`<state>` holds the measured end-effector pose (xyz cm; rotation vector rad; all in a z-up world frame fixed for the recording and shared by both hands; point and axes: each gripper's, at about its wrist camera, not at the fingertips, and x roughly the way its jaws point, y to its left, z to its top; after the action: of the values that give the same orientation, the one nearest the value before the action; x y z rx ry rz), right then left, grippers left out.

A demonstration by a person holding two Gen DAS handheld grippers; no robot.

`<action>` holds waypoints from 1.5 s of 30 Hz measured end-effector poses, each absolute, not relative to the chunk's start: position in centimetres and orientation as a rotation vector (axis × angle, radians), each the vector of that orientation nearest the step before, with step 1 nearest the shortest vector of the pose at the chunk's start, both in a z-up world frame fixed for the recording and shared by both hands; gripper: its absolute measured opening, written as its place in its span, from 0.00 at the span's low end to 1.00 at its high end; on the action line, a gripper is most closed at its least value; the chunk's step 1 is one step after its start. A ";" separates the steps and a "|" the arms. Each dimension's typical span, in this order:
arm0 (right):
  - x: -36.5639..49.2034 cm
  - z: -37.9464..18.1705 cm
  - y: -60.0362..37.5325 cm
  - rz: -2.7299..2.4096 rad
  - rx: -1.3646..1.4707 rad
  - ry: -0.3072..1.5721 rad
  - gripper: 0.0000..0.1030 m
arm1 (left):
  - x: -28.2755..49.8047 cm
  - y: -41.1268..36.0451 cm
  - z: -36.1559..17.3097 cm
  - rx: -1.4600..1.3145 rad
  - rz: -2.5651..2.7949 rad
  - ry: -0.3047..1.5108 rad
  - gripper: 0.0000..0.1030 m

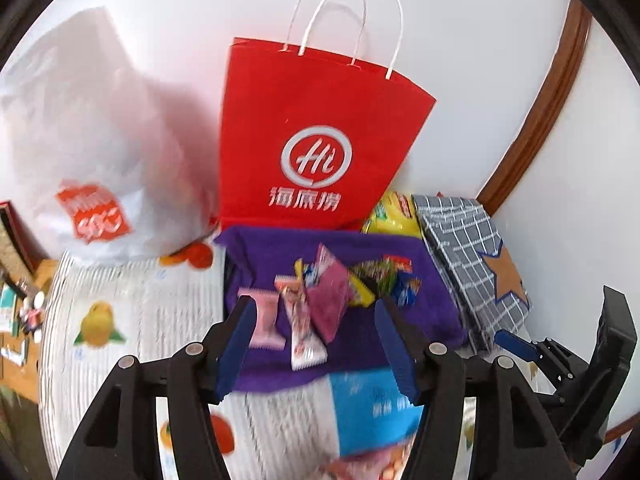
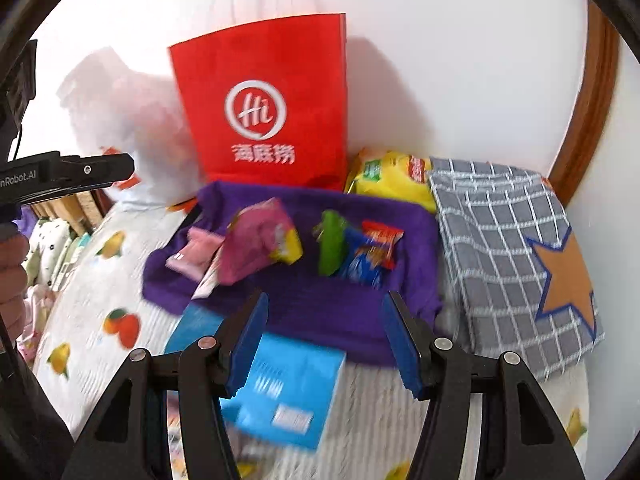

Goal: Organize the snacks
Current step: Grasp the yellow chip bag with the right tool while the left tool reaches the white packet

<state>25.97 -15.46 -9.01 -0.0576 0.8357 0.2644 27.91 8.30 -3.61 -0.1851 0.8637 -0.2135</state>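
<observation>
Several small snack packets lie in a heap on a purple cloth [image 1: 420,280] [image 2: 304,300] on the bed. Among them are a pale pink packet [image 1: 266,320], a magenta packet [image 1: 330,300] [image 2: 256,248], a green one [image 2: 332,248] and a blue one [image 2: 364,264]. A blue box [image 1: 372,404] [image 2: 280,384] lies at the cloth's near edge. My left gripper [image 1: 316,312] hovers open above the near side of the heap, with nothing between its pads. My right gripper [image 2: 326,304] is also open and holds nothing, over the cloth's near edge and the blue box.
A red paper bag [image 1: 320,128] [image 2: 264,108] stands against the white wall behind the cloth, and a white plastic bag [image 1: 92,140] is to its left. A yellow chip bag [image 2: 392,180] and a grey checked bag with a star [image 2: 512,248] lie to the right. A fruit-print bedspread [image 1: 132,320] covers the bed.
</observation>
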 end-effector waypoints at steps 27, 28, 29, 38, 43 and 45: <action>15.9 -18.8 -10.4 0.388 -0.059 1.058 0.52 | 14.0 13.2 -9.2 -0.228 -0.084 0.957 0.58; 16.0 -19.0 -10.6 0.400 -0.039 1.072 0.45 | 13.9 13.0 -9.5 -0.226 -0.082 0.965 0.58; 15.9 -19.0 -10.8 0.401 -0.030 1.073 0.45 | 13.9 13.0 -9.7 -0.227 -0.082 0.970 0.58; 14.8 -17.9 -14.3 0.409 -0.144 1.039 0.38 | 14.1 10.3 -14.1 -0.253 -0.129 1.084 0.58; 16.5 -18.9 -17.8 0.371 -0.058 1.054 0.40 | 13.9 8.2 -16.9 -0.285 -0.173 1.154 0.58; 16.7 -19.0 -18.6 0.367 -0.034 1.059 0.41 | 13.9 7.6 -17.6 -0.314 -0.191 1.175 0.58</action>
<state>16.72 -18.65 -18.98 -0.0340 1.0592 0.3673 13.95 7.60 -17.61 -0.3142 1.1754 -0.1909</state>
